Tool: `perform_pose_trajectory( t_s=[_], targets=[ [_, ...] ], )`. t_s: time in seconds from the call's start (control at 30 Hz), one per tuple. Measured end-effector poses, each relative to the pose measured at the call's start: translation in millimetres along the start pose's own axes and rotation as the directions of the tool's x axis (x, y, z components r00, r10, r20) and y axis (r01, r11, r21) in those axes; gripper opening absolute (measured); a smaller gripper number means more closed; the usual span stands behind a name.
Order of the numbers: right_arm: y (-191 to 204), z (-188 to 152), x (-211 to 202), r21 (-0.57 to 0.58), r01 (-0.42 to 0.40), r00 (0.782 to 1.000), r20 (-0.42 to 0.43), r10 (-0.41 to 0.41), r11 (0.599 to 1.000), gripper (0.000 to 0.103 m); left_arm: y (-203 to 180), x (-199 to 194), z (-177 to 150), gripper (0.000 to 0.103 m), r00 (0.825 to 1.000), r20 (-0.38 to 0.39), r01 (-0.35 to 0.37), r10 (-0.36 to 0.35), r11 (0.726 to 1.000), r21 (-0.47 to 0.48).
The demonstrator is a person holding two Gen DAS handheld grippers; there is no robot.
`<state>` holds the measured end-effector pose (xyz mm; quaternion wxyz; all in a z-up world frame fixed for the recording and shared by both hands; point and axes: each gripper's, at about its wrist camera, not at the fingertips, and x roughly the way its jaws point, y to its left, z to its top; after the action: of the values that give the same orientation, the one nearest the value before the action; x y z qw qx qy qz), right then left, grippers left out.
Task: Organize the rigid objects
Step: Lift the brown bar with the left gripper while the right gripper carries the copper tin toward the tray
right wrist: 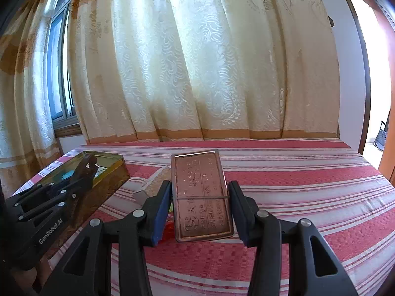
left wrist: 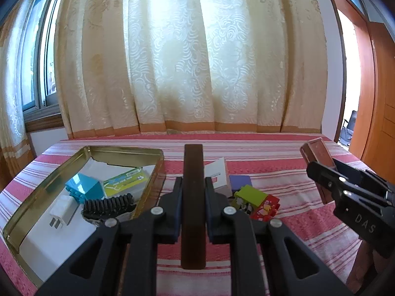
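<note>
**Two grips above a striped bed**

A window [left wrist: 37, 74] and pale patterned curtain [left wrist: 185, 61] back a bed [left wrist: 296, 222] spread with red-and-white stripes. At left lies an open gold tin [left wrist: 32, 202] holding small items. The left hand-held gripper [left wrist: 193, 192] is clamped on a dark brown bar [left wrist: 193, 172]. Toy blocks [left wrist: 256, 199] lie beyond. At right, the right hand-held gripper [right wrist: 200, 197] pinches a copper-coloured box [right wrist: 201, 192] above the bedspread, near an orange-brown door [left wrist: 380, 86].

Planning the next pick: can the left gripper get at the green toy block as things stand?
Probably not yet. The left gripper is shut on a dark bar, so its jaws are occupied. The green block lies on the striped cloth just right of it, nothing on top; once the bar is dropped, the path looks free.
</note>
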<state>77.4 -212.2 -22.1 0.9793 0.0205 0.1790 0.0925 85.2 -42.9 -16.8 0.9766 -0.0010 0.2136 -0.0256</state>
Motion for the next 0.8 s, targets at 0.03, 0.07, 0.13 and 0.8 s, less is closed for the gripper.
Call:
perform_pose_trajectory(
  t_s=[0.03, 0.07, 0.13, 0.8],
  targets=[
    [1, 0, 0, -0.002, -0.002, 1.000, 0.000, 0.002, 1.000, 0.049, 1, -1, 0, 0.014, 1.000, 0.001, 0.000, 0.000, 1.000, -0.002],
    [3, 0, 0, -0.004, -0.003, 1.000, 0.001, 0.003, 1.000, 0.049, 2, -1, 0, 0.014, 1.000, 0.003, -0.001, 0.001, 1.000, -0.005],
    [6, -1, -1, -0.007, -0.007, 1.000, 0.002, 0.007, 1.000, 0.049, 2, -2, -1, 0.014, 1.000, 0.006, -0.001, 0.001, 1.000, -0.006],
    [31, -3, -6, -0.030, -0.043, 0.999, 0.024, 0.043, 0.999, 0.049, 13, -13, -4, 0.014, 0.999, 0.041, -0.007, 0.007, 1.000, -0.023]
  ],
)
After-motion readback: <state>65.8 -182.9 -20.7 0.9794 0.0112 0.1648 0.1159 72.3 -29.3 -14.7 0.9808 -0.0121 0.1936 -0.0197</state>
